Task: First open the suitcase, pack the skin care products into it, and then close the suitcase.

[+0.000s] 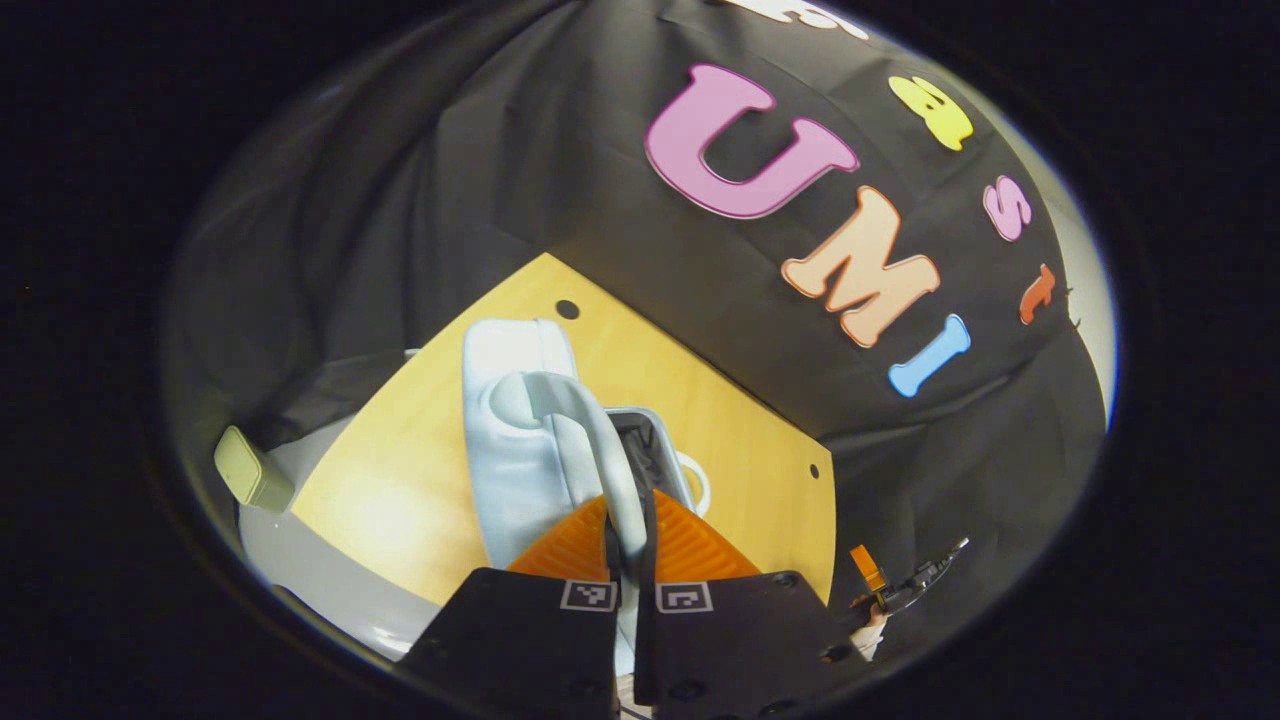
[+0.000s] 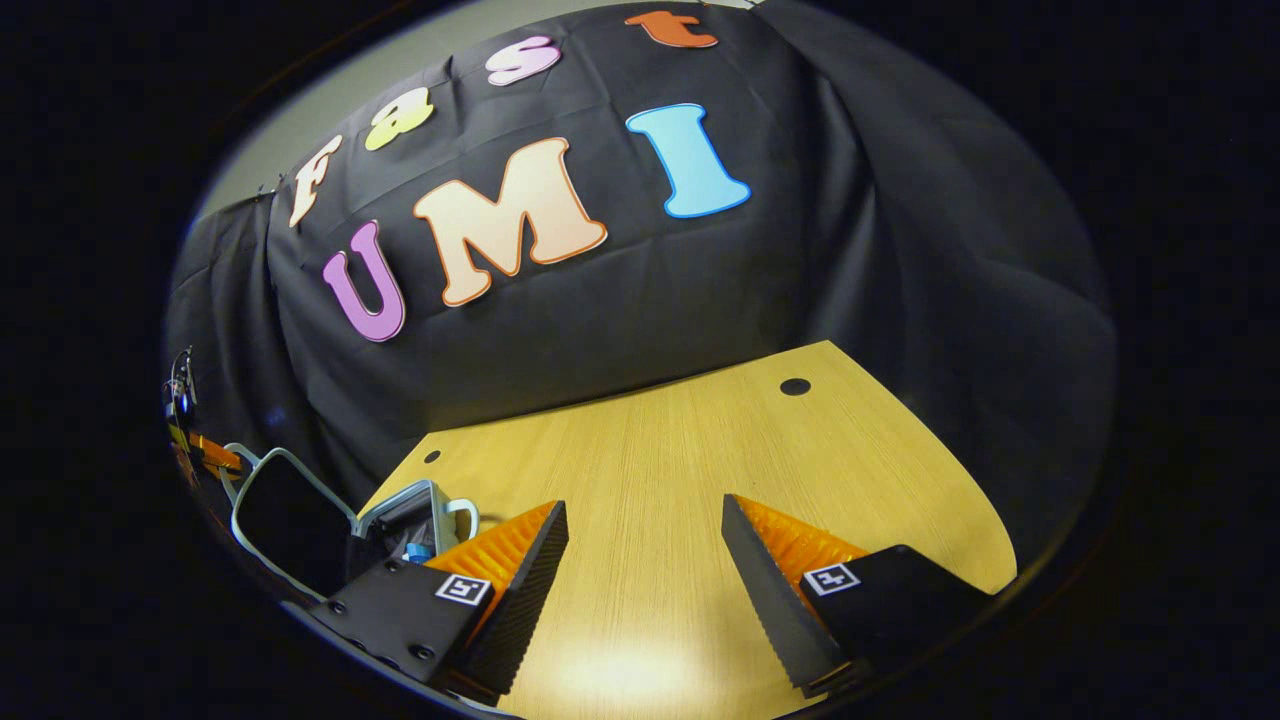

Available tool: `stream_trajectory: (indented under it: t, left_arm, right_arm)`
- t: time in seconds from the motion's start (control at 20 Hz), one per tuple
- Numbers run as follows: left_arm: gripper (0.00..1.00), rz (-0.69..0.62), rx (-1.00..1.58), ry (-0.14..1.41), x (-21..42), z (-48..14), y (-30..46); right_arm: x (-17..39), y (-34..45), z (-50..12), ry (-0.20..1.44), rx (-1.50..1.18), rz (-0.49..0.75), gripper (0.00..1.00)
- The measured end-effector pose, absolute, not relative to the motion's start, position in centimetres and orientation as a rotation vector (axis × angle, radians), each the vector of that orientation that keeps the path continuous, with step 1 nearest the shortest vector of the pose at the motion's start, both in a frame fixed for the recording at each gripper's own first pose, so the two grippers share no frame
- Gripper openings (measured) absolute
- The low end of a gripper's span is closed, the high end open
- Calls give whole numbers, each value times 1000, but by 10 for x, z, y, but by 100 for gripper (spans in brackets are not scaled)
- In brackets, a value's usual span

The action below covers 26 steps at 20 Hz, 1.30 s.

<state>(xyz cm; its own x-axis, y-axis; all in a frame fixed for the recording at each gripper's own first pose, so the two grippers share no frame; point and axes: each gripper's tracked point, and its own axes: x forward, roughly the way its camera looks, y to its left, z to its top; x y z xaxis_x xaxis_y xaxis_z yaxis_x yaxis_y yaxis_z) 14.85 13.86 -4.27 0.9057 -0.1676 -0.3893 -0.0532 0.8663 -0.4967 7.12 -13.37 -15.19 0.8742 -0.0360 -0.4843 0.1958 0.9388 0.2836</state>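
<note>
In the left gripper view my left gripper point(image 1: 630, 510) is shut on the pale curved handle point(image 1: 585, 425) of a small light-blue suitcase point(image 1: 510, 450). Its dark inside point(image 1: 645, 440) shows just behind the handle. The right gripper view has the suitcase at the lower left with its lid point(image 2: 290, 515) held upright. The lower half point(image 2: 415, 510) lies on the table with a small blue item point(image 2: 417, 551) inside. My right gripper point(image 2: 645, 510) hangs open over bare wood to the right of the suitcase, holding nothing. The left gripper's fingers point(image 2: 212, 455) sit at the lid's top.
The wooden table point(image 2: 680, 450) has small round holes point(image 2: 795, 386) near its back corners and ends at the black cloth wall. A small pale greenish block point(image 1: 250, 470) sits off the table's left edge. The right gripper point(image 1: 900, 585) shows far off.
</note>
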Motion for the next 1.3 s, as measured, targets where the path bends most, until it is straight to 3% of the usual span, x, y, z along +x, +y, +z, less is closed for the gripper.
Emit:
stream_trajectory:
  t: [0.2,0.25,0.65,1.3]
  left_arm:
    - [0,-156,-510,450,179,-34,94]
    - [0,-179,-514,456,187,-35,82]
    - [0,-333,-508,565,247,-60,-1]
    - [0,-355,-434,806,323,-153,-77]
  right_arm:
    - [54,-148,-154,493,329,-162,97]
    - [50,-150,-153,492,334,-170,92]
    - [11,-158,-143,469,330,-220,97]
    - [-23,-134,-137,474,317,-224,98]
